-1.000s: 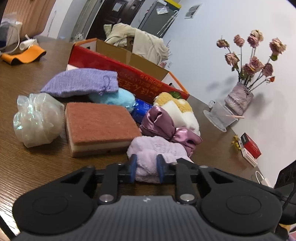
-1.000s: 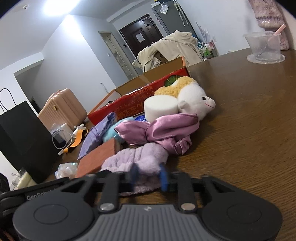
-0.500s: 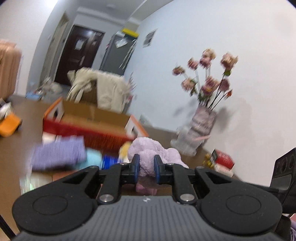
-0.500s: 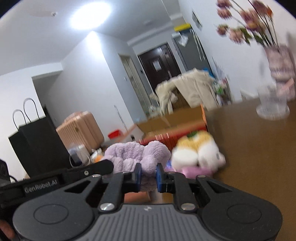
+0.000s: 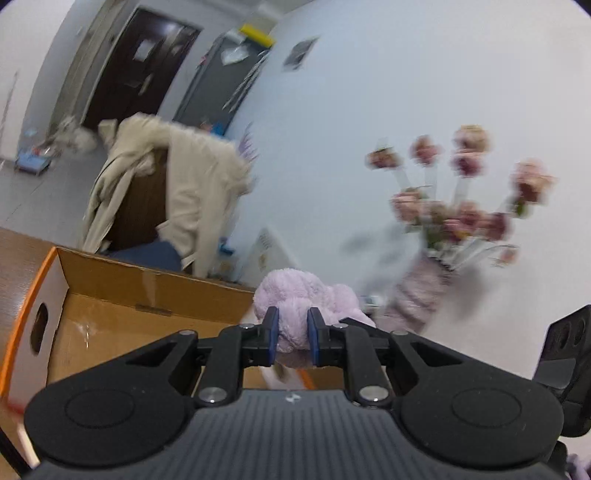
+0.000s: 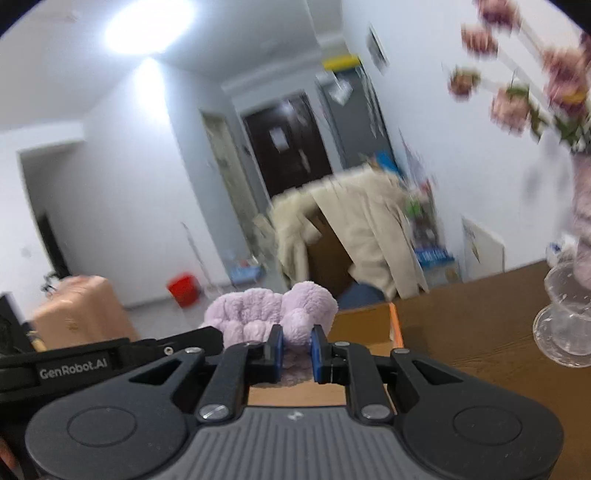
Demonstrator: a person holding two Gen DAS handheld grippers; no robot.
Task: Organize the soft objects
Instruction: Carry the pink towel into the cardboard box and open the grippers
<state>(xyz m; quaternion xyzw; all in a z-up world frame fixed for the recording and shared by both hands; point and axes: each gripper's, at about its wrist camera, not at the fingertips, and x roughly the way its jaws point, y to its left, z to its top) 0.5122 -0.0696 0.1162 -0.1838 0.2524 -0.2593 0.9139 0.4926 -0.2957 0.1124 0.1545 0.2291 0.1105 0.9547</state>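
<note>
A white-walled room with a dark door [image 6: 286, 144] at the far end and a ceiling light [image 6: 147, 24] lies behind a brown wooden tabletop [image 6: 465, 332]; both views are smeared by motion.

The lilac plush piece [image 5: 299, 295] hangs in the air, pinched from two sides. In the left wrist view the left hand-held gripper [image 5: 291, 330] has its blue pads pressed into the plush's lower fold, with the fluffy bulk rising toward 12 o'clock. In the right wrist view the right hand-held gripper [image 6: 297, 349] is clamped on another lobe of the same plush [image 6: 269, 314], which spreads toward 10 o'clock over the black body of the left tool, marked "GenRobot.AI".

Below and behind the plush sits an open cardboard box [image 5: 122, 295] with an orange rim and an oval handle hole in its side wall at 9 o'clock; its inside looks bare where visible. In the right wrist view the box's orange-edged corner [image 6: 393, 325] shows just at 3 o'clock of the plush.

Farther out, a beige coat [image 5: 177, 192] drapes over a chair at 11 o'clock. At 2 o'clock stands a vase of pink flowers [image 5: 461, 206], blurred. In the right wrist view a clear glass dish [image 6: 565, 321] rests on the tabletop at 3 o'clock, and a peach suitcase [image 6: 77, 314] and red bucket [image 6: 183, 290] sit on the floor toward 9 o'clock.
</note>
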